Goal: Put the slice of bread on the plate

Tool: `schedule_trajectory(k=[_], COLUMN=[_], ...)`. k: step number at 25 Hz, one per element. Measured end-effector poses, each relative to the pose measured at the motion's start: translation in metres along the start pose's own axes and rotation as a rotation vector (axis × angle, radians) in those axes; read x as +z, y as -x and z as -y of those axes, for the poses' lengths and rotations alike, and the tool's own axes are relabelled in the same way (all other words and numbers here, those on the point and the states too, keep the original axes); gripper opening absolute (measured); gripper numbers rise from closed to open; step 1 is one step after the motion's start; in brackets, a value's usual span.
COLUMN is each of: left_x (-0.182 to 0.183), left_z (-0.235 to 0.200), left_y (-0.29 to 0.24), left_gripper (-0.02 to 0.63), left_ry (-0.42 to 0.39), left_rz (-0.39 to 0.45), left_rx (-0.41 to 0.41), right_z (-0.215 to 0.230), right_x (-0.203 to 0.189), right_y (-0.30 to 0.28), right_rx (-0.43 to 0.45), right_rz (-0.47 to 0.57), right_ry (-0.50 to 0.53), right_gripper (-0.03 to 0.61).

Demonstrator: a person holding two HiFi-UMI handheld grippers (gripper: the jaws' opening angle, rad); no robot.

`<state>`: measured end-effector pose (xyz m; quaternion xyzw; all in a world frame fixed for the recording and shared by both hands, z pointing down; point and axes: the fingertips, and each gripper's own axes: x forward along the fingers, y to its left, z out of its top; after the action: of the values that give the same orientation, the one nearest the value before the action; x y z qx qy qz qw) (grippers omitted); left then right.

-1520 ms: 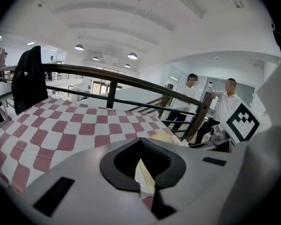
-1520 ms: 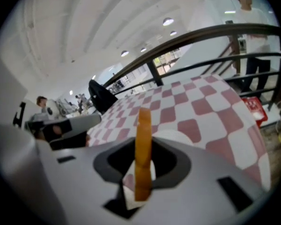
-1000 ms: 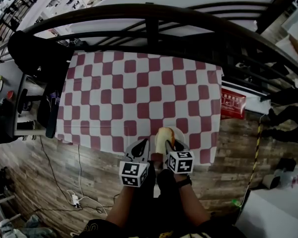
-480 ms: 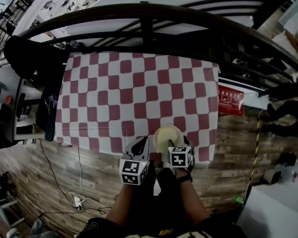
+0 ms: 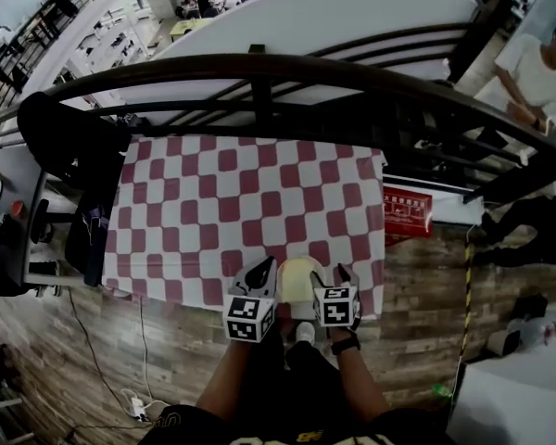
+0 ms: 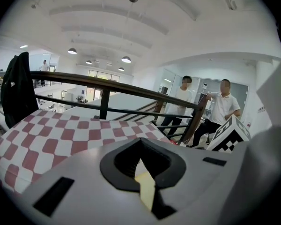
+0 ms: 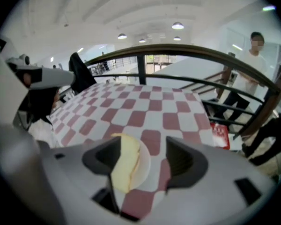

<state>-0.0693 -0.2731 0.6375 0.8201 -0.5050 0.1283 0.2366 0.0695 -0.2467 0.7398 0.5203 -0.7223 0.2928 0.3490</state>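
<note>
The slice of bread (image 7: 125,167) lies on the white plate (image 7: 145,164), near the front edge of the table with the red-and-white checked cloth (image 5: 250,202). My right gripper (image 7: 143,146) hovers just above it with its jaws opening wide; the bread shows between them, close to the left jaw, and no pad presses on it. In the head view the plate (image 5: 299,269) sits between the right gripper (image 5: 329,274) and the left gripper (image 5: 264,267). My left gripper (image 6: 140,142) is shut, its tips meeting beside the plate, holding nothing.
A dark curved railing (image 5: 259,72) runs behind the table. A black jacket (image 5: 60,142) hangs at its left. A red sign (image 5: 406,211) stands on the wooden floor to the right, and cables (image 5: 139,401) trail at the left. People (image 6: 215,109) stand beyond the railing.
My right gripper was shut on the bread over the plate; its jaws have opened and the bread now lies on the plate. Both grippers have lifted and drawn back a little.
</note>
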Motion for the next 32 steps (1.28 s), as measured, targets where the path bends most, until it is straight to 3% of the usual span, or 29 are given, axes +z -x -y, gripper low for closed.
schedule_trajectory(k=[4,9,19,25,32], left_x=[0.034,0.081,0.153,0.179,0.181], left_z=[0.011,0.021,0.055,0.074,0.084], left_y=[0.003,0.011,0.035,0.054,0.064], left_gripper=[0.017,0.017,0.017,0.017,0.017], left_ry=[-0.042,-0.093,-0.182,-0.216,-0.234], left_rz=[0.058,0.152,0.333,0.411,0.435], left_rx=[-0.023,-0.026,-0.054,-0.061,-0.064], right_z=[-0.004,-0.006,-0.001,-0.003,-0.001], right_x=[0.051,0.116,0.187,0.200,0.195], right_y=[0.030,0.083,0.181,0.219,0.234], right_rx=[0.010,-0.005,-0.064,-0.090,-0.137], right_rz=[0.139,0.344,0.675,0.781,0.797], right_ry=[0.026,0.052,0.036,0.039,0.066], right_gripper=[0.297,0.218,0.062,0.015,0.015])
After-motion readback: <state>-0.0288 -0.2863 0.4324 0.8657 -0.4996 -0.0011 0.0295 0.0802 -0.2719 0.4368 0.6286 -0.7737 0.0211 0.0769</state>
